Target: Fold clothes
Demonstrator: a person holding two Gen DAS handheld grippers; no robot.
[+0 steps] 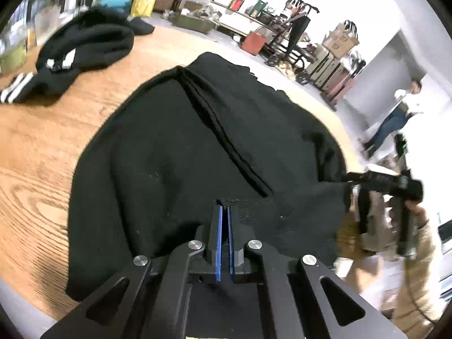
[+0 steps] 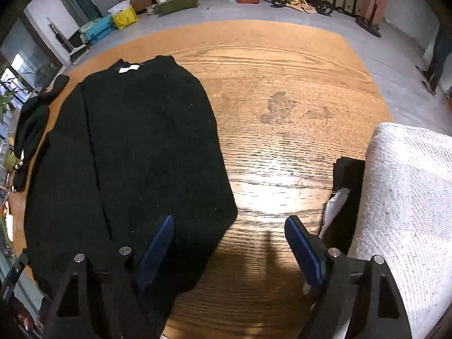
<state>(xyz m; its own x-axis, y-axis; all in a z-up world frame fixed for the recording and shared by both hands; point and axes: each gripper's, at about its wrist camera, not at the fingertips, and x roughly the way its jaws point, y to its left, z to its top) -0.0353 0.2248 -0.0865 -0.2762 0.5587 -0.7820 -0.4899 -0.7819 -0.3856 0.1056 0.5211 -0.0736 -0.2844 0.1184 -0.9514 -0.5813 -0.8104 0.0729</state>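
Observation:
A black sweater (image 1: 169, 155) lies spread on the round wooden table (image 1: 36, 155). My left gripper (image 1: 224, 212) is shut, its blue pads pinching the sweater's near edge, which stands up slightly at the tips. In the right wrist view the same sweater (image 2: 141, 141) lies flat with a white neck label at its far end. My right gripper (image 2: 230, 228) hangs open above its near right corner: the left finger over the cloth, the right finger over bare wood, nothing between them. The left wrist view shows the right gripper (image 1: 381, 212) blurred at the sweater's right edge, held by a hand.
A second black garment with white stripes (image 1: 84, 48) is bunched at the table's far left. A white knitted cloth (image 2: 404, 197) covers the right side, with dark fabric beside it. Bags, boxes and a cart clutter the floor beyond. A person (image 1: 401, 113) stands at the far right.

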